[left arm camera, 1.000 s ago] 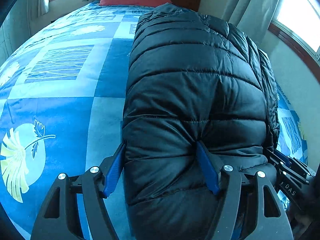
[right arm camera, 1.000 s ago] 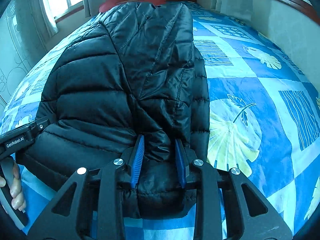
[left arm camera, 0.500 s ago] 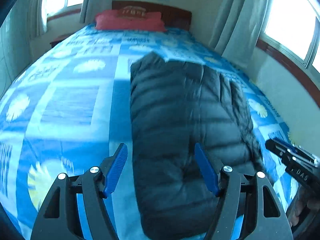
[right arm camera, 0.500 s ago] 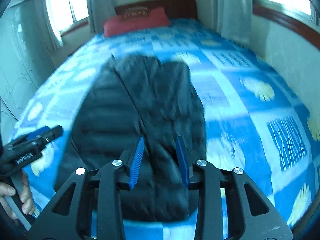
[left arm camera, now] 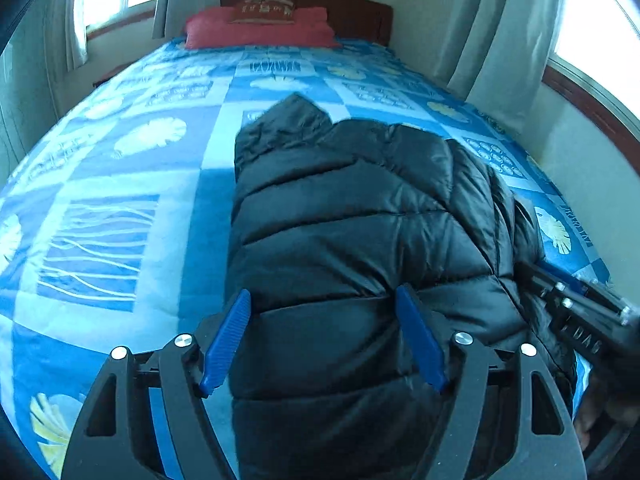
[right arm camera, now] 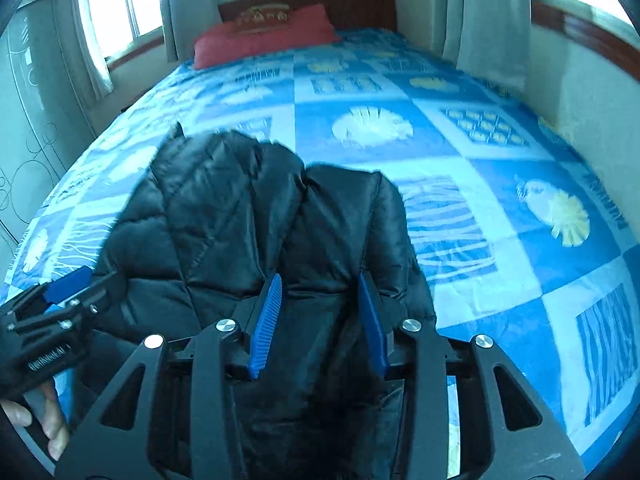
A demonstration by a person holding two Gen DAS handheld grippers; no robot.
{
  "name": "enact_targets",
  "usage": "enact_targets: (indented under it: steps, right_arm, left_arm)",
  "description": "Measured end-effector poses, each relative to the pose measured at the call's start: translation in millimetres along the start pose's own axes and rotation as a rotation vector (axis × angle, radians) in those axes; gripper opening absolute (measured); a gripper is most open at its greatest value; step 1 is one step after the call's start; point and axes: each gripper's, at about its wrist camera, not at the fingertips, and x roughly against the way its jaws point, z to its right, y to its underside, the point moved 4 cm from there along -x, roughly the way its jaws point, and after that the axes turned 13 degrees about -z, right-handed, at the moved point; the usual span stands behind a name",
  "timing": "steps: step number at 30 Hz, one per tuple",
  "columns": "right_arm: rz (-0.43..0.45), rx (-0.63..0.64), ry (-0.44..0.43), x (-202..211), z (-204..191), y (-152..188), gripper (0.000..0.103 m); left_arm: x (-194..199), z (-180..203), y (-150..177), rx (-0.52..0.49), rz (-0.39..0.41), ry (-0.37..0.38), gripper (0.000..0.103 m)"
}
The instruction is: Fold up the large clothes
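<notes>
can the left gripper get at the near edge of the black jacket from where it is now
Probably yes. The left gripper is open, with its blue fingers either side of the black jacket's near left edge, and nothing lies between them.

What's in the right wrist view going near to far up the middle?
Right tongs → black jacket → blue bedspread → red pillow → headboard.
</notes>
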Motion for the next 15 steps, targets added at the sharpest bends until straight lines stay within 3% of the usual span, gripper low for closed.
enact_targets:
  steps: [15]
  right_arm:
    - [-0.015, 0.005, 0.024, -44.5, 1.6, 5.4, 0.041]
  left_arm:
    - [-46.1, -2.0, -3.3, -0.004, -0.054, -0.053, 0.082]
